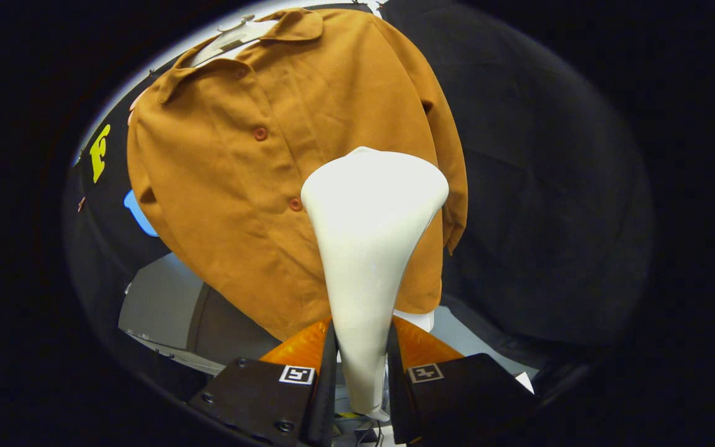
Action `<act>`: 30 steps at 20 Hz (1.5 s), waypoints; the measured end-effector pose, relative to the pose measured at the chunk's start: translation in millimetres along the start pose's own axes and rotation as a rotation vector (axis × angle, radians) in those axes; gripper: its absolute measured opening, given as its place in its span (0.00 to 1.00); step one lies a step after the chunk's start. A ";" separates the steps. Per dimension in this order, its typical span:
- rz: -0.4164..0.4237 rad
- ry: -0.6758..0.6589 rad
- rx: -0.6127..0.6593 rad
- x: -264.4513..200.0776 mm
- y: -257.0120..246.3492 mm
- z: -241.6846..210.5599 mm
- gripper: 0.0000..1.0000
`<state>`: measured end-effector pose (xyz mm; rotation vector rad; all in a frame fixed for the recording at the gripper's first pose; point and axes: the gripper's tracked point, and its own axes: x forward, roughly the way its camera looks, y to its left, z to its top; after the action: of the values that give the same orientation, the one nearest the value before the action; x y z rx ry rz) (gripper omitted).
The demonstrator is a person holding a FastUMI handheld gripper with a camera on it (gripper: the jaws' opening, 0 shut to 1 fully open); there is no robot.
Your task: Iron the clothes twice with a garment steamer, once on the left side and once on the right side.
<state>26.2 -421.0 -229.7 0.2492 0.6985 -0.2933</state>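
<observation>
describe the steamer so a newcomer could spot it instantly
Start at the brown buttoned shirt on a hanger against the black booth wall. In front of it stands the white steamer, its narrow handle clamped between the gripper fingers. Its wide flared head sets it apart.

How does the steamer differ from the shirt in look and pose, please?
The steamer is white, smooth and rigid; the shirt is brown cloth with buttons and folds. The steamer is clamped between the tongs, flaring to a wide head; the shirt hangs from a hanger beyond it. The steamer looks far narrower than the shirt. Both stand roughly upright.
</observation>
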 end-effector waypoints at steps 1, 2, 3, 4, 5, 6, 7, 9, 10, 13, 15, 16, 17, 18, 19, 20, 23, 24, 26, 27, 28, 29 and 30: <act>0.004 -0.030 -0.011 -8.9 11.1 7.3 0.40; 0.011 -0.062 -0.025 -18.9 24.9 15.4 0.40; 0.018 -0.094 -0.039 -30.9 39.5 23.2 0.40; 0.027 -0.122 -0.049 -43.0 56.5 29.3 0.40; 0.039 -0.148 -0.057 -54.5 73.4 34.6 0.40; 0.056 -0.168 -0.064 -65.3 92.1 39.3 0.40; 0.075 -0.190 -0.073 -77.0 112.4 43.4 0.39; 0.109 -0.224 -0.090 -96.0 150.7 46.5 0.39; 0.128 -0.241 -0.097 -113.3 163.0 42.4 0.40; 0.198 -0.285 -0.127 -140.2 221.0 37.5 0.39; 0.243 -0.304 -0.142 -151.2 257.3 36.5 0.40; 0.266 -0.313 -0.151 -157.3 275.2 35.1 0.39; 0.290 -0.323 -0.164 -163.4 295.2 33.1 0.39; 0.314 -0.334 -0.179 -169.7 313.3 31.7 0.39; 0.338 -0.348 -0.193 -176.4 330.3 31.5 0.39; 0.357 -0.363 -0.204 -177.7 346.0 34.5 0.39; 0.396 -0.406 -0.205 -197.6 378.4 33.2 0.39; 0.411 -0.420 -0.206 -207.5 389.8 31.2 0.39; 0.419 -0.449 -0.212 -221.8 402.4 26.5 0.39; 0.421 -0.460 -0.211 -228.2 407.2 23.2 0.39; 0.424 -0.467 -0.212 -234.1 412.3 19.7 0.39; 0.430 -0.469 -0.216 -239.6 416.9 15.1 0.39; 0.438 -0.472 -0.220 -245.3 421.0 10.8 0.39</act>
<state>-0.4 11.3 -6.3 0.1102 0.1933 0.1446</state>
